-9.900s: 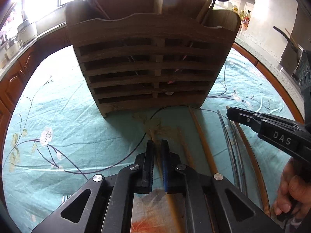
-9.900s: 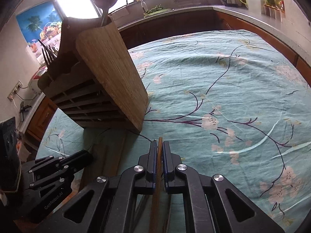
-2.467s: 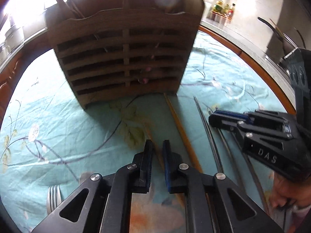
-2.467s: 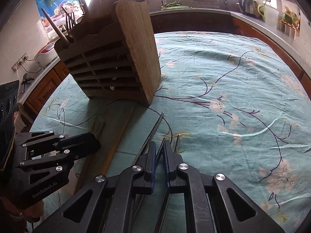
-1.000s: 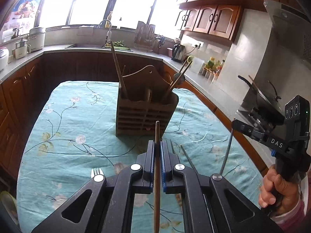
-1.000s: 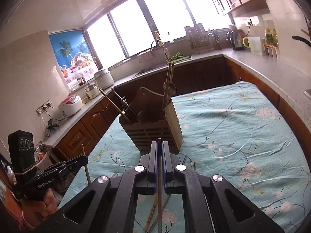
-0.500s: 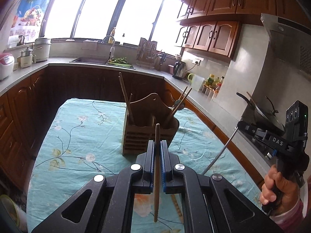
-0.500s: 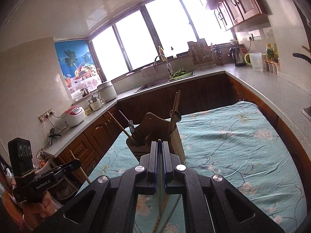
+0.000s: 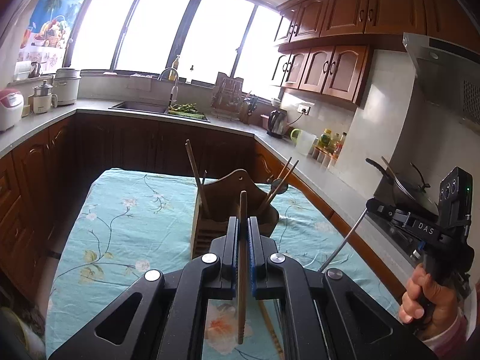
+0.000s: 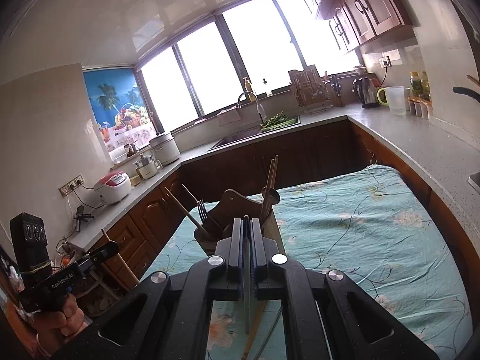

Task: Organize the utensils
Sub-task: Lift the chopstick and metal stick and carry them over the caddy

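Left wrist view
Left gripper (image 9: pixel 243 225): we see it clenched on a wooden chopstick (image 9: pixel 241 267), which stands upright between the pads.
Utensil holder (image 9: pixel 231 219): wooden, on the teal floral tablecloth (image 9: pixel 126 225) at 12 o'clock beyond our fingertips; chopsticks lean out of it at 11 and 1 o'clock.
Right gripper (image 9: pixel 370 204): at 3 o'clock, pinching a thin metal chopstick (image 9: pixel 342 241) that slants down toward 7 o'clock.
Loose sticks: a few lie on the cloth under our gripper.

Right wrist view
Right gripper (image 10: pixel 246 234): we see it closed on the metal chopstick (image 10: pixel 247 285).
Utensil holder (image 10: pixel 237 213): at 12 o'clock, holding forks (image 10: pixel 202 210) and chopsticks.
Left gripper (image 10: pixel 111 247): at 9 o'clock, gripping the wooden chopstick (image 10: pixel 127 270).
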Action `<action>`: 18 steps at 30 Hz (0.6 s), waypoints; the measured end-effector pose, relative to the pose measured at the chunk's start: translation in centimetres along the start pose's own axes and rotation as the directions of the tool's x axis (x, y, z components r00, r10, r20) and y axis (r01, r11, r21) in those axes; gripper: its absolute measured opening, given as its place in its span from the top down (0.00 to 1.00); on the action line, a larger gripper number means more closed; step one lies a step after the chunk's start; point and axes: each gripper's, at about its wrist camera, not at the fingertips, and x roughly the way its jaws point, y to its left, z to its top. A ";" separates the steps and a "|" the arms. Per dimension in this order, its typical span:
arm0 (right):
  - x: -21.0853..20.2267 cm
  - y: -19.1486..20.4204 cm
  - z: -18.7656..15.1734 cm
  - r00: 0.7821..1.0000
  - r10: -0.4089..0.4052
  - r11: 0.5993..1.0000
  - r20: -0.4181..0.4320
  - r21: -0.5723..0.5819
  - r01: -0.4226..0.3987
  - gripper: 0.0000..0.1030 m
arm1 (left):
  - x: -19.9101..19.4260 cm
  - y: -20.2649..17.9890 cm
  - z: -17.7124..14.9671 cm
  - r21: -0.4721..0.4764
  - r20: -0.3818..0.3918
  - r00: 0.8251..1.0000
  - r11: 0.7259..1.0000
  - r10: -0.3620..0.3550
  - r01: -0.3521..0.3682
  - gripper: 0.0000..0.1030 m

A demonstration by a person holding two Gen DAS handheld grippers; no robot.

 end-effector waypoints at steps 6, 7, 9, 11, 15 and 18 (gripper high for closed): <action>0.8 0.2 2.4 0.999 0.005 1.000 0.039 -0.010 -0.005 0.96 | 0.8 0.3 1.6 0.009 0.043 0.999 1.000 0.008 -0.008 0.96; 0.9 0.3 2.9 0.999 0.006 1.000 0.048 -0.012 -0.005 0.96 | 0.9 0.3 1.9 0.010 0.051 0.999 1.000 0.008 -0.009 0.96; 1.2 0.4 4.0 0.998 0.009 1.000 0.067 -0.013 -0.008 0.96 | 1.3 0.4 2.5 0.015 0.068 0.998 1.000 0.010 -0.011 0.96; 1.6 0.6 5.0 0.996 0.011 1.000 0.089 -0.017 -0.010 0.96 | 1.6 0.5 3.1 0.026 0.086 0.996 1.000 0.012 -0.014 0.96; 2.7 0.7 7.0 0.993 0.013 1.000 0.119 -0.025 -0.010 0.96 | 2.4 0.5 4.7 0.037 0.130 0.991 0.999 0.019 -0.024 0.96; 3.9 0.8 8.3 0.990 0.008 0.999 0.138 -0.036 -0.004 0.96 | 3.1 0.8 5.8 0.039 0.170 0.985 0.999 0.029 -0.036 0.96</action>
